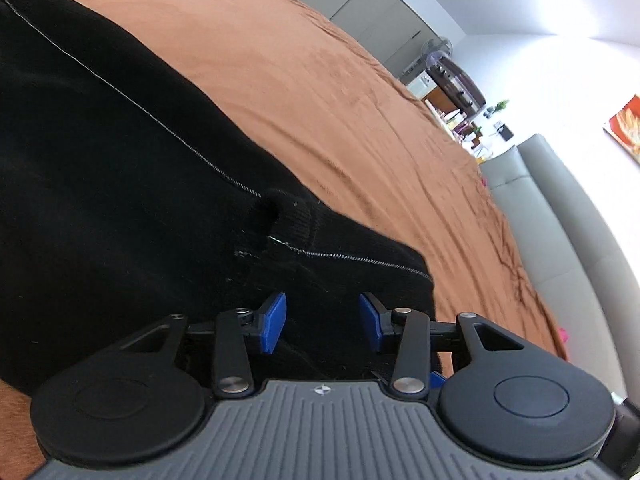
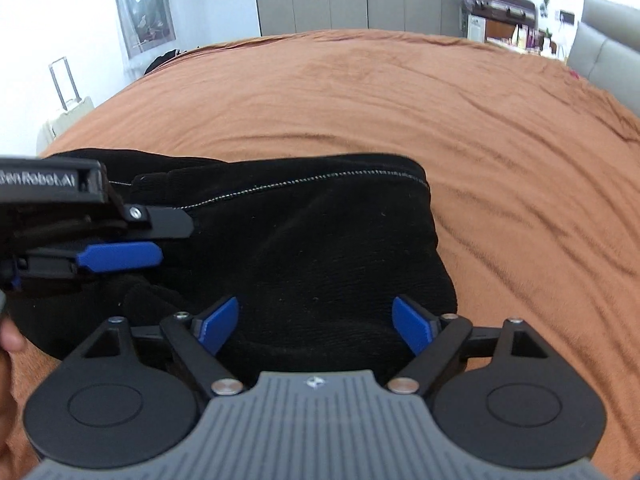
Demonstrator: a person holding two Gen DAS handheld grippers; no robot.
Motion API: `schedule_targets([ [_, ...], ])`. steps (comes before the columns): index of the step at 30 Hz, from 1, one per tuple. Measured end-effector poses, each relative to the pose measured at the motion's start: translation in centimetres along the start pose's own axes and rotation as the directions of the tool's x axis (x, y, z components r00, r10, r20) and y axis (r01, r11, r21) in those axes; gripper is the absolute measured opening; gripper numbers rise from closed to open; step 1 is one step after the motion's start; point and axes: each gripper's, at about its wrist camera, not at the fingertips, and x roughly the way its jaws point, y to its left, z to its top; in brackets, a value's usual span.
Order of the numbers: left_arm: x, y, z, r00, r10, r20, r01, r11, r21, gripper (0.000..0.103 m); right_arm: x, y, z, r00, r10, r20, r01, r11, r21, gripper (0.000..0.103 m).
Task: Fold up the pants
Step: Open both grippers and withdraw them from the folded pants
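Both tongs stand released over the black pants (image 2: 304, 248), bunched at six o'clock on the orange bedspread (image 2: 400, 100): right gripper (image 2: 316, 322) wide, left gripper (image 1: 322, 320) narrower. A fold seems just laid; next likely means pinching the three o'clock edge.

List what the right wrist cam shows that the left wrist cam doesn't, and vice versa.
Right wrist only: the left tongs seen from the side over the black pants, a suitcase by the wall, and a curtain.

Left wrist only: a ribbed cuff bunched on the black pants, and an orange picture on the wall.

Both: the pants lying on the orange bedspread, grey wardrobe doors, the grey headboard, and open blue-padded tongs gripping nothing.
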Motion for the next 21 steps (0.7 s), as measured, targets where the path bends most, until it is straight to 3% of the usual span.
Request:
schedule_targets([
  [2,-1.5,0.5,0.4,1.0,0.003,0.025,-0.003,1.0,-0.002,0.062,-0.5,0.5,0.2,1.0,0.001,0.022,-0.001,1.0,-0.01,0.081],
  [6,-4.7,3.1,2.2,0.997,0.024,0.07,-0.023,1.0,-0.013,0.063,-2.1,3.0,0.6,0.997,0.046,0.067,-0.044,0.999,-0.025,0.081],
  [9,-8.5,7.3,4.1,0.991,0.05,0.121,-0.042,0.997,-0.067,0.064,-2.9,5.9,0.8,0.991,0.103,0.08,-0.1,0.994,-0.051,0.082],
  [12,-12.9,13.2,6.0,0.983,0.056,0.174,-0.021,0.981,-0.193,0.072,-3.2,9.1,0.8,0.985,0.151,0.083,-0.142,0.985,-0.102,0.082],
  [15,-17.3,20.5,7.2,0.968,0.097,0.232,-0.005,0.929,-0.37,0.076,-3.2,11.8,0.7,0.978,0.196,0.073,-0.185,0.973,-0.138,0.083],
  [21,-21.9,32.2,6.3,0.943,0.15,0.296,0.081,0.761,-0.644,0.078,-2.6,16.1,0.8,0.968,0.248,0.046,-0.235,0.953,-0.189,0.083],
])
